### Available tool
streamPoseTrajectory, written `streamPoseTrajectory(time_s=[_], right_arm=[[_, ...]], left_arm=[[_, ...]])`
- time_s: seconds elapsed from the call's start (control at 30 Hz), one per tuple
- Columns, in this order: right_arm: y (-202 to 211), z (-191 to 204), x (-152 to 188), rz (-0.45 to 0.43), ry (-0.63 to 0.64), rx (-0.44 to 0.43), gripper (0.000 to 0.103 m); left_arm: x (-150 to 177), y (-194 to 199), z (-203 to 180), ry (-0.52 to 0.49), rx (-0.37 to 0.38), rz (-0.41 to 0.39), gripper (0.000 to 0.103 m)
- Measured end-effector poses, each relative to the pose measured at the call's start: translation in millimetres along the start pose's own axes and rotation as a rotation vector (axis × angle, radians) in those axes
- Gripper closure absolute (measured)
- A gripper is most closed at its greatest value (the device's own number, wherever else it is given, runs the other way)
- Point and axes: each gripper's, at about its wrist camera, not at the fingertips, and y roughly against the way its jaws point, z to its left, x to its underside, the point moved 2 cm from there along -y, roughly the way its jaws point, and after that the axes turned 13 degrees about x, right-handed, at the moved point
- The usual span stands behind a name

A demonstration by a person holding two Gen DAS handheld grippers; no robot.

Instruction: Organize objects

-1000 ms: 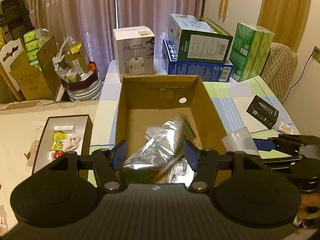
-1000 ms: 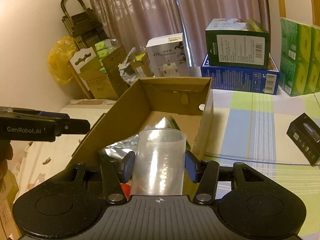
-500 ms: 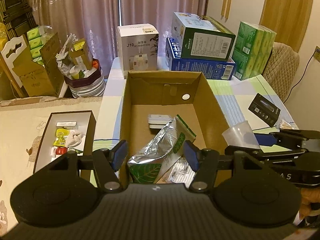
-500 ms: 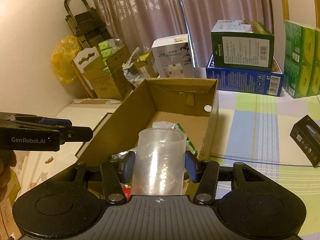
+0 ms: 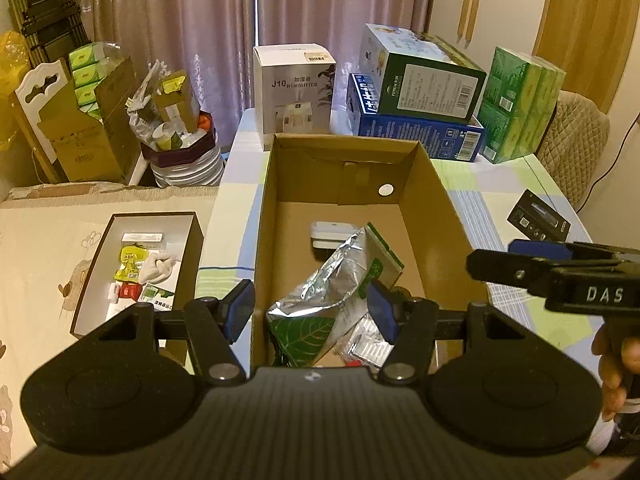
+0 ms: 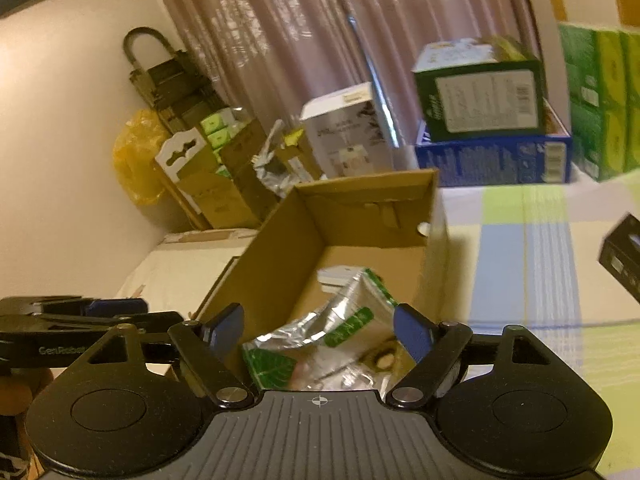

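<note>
Both grippers, left point(image 5: 311, 310) and right point(image 6: 318, 330), hover wide open and empty over the cardboard box's point(image 5: 266, 216) near end, foil pouch point(image 5: 340, 280) inside.

Dim warm light, right-wrist motion blur

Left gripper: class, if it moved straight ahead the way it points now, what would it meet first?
Probably the silver foil pouch lying in the cardboard box: it sits directly between and just beyond the open left gripper. Depth is uncertain in the fisheye; a higher path could reach the box's far wall instead.
</note>
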Motion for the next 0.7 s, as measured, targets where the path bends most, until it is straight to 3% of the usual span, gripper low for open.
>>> streamPoseTrajectory(time_s=[0.2, 0.27, 0.33, 0.7], right_arm=[[13, -30, 20, 0.037, -0.051, 0.043, 0.024], [22, -41, 27, 0.041, -0.069, 0.059, 0.024], [35, -54, 33, 0.034, -0.093, 0.071, 0.024], [110, -125, 66, 0.023, -0.121, 0.208, 0.024]], left_arm=[[10, 5, -19, -0.009, 0.007, -0.011, 0.040], [12, 8, -29, -0.016, 0.011, -0.020, 0.029], [15, 12, -40, -0.020, 0.021, -0.032, 0.028], [35, 19, -129, -0.064, 0.133, -0.042, 0.017]])
